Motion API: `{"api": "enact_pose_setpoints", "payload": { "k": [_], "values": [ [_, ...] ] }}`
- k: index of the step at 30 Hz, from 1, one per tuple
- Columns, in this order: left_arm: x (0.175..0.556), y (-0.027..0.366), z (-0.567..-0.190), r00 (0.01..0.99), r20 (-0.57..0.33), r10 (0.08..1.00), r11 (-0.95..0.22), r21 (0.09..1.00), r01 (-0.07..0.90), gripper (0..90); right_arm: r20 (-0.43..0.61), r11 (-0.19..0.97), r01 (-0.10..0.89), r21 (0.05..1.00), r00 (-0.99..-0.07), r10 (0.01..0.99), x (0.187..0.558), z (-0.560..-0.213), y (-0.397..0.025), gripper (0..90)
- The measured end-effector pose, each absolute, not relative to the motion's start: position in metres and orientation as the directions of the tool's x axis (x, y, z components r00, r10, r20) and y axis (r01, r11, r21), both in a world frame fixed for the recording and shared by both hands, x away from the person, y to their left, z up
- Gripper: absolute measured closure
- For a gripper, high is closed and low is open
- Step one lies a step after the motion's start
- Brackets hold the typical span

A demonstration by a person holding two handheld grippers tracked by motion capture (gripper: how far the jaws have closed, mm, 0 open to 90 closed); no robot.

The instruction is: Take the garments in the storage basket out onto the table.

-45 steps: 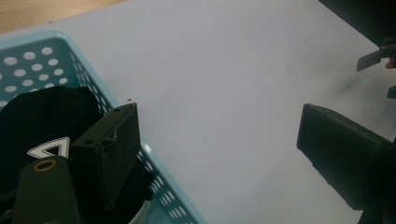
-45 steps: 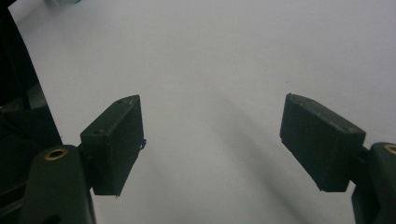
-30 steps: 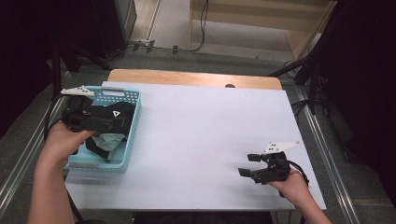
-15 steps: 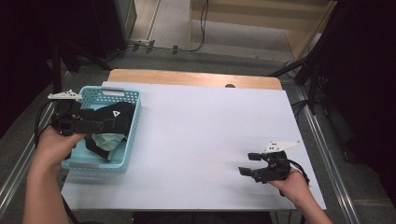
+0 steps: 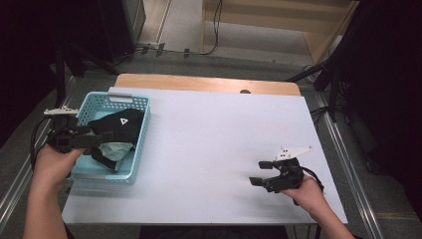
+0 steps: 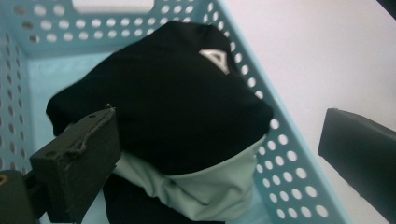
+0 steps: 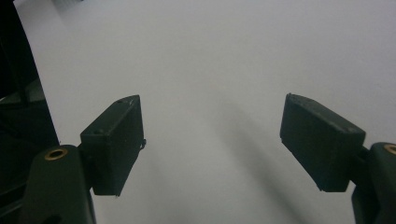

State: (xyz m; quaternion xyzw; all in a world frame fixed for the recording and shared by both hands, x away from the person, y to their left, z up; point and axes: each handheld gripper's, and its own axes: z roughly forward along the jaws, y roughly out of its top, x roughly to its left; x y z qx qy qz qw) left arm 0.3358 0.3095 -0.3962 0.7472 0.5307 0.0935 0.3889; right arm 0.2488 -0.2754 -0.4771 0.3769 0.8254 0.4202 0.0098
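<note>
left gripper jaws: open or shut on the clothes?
Open. The left gripper has its jaws wide apart, one over the black garment in the blue basket, the other outside the basket wall.

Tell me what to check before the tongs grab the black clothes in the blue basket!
1. Left tongs open wide enough: ok, jaws are spread apart.
2. Left tongs lined up with the black clothes: not ok, one jaw is inside the blue basket by the cloth, the other is outside its wall over the table.
3. Clothes free to lift: cannot tell, a pale green cloth is tucked under them.
4. Basket sits flat on the table: ok.
5. Right tongs out of the way: ok, open and resting far off near the table's right edge.
</note>
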Motion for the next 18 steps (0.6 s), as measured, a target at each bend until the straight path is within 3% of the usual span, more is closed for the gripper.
{"api": "enact_pose_setpoints", "payload": {
  "k": [18],
  "values": [
    [0.36, 0.313, -0.425, 0.324, -0.291, 0.9, -0.082, 0.617, 0.782, 0.0, 0.295, 0.36, 0.618, 0.699, -0.708, 0.642, 0.247, -0.478, -0.277, 20.0]
  ]
}}
